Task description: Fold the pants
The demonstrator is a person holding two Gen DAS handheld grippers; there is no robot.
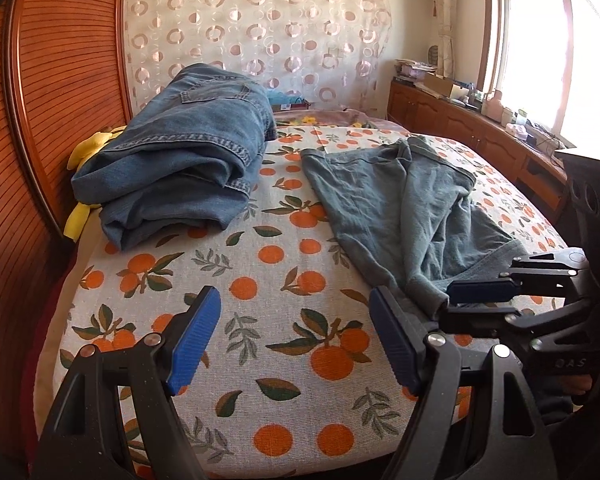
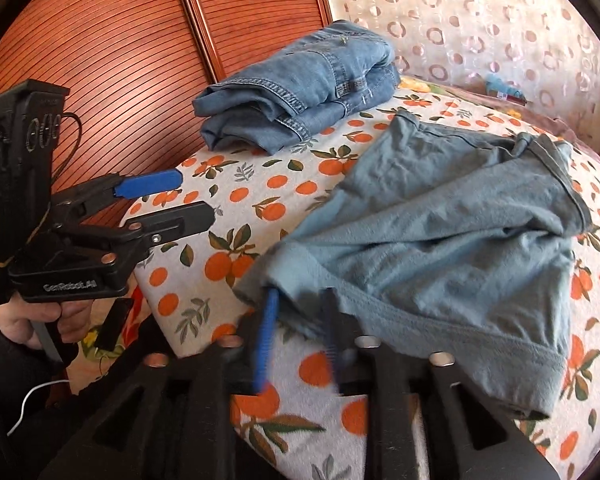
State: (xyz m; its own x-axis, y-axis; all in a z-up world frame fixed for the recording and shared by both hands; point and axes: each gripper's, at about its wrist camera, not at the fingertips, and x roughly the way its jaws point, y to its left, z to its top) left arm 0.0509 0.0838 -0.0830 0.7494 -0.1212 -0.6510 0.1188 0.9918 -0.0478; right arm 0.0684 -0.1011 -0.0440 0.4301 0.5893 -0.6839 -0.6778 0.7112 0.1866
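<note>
Bed point(image 1: 284, 280) with orange-print cover | grey-green pants point(image 1: 404, 208) lie crumpled at 2 o'clock in the left view | folded jeans point(image 1: 180, 160) at 10 o'clock, well apart | left gripper point(image 1: 296, 340) – fingers spread, holding nothing | right gripper point(image 2: 300, 340) – blurred, fingers nearly together at the pants' near edge, grip cannot be told

Folded denim jeans point(image 1: 180, 152) are sitting at the bed's far left corner, partly covering a yellow plush toy point(image 1: 85, 184) peeking out against the slatted wooden panel point(image 1: 52, 80). An orange-print bedcover point(image 1: 260, 280) is spreading across the bed. A circle-pattern curtain point(image 1: 260, 28) is hanging behind. A cluttered wooden cabinet point(image 1: 460, 120) is running under the bright window point(image 1: 540, 40).
</note>
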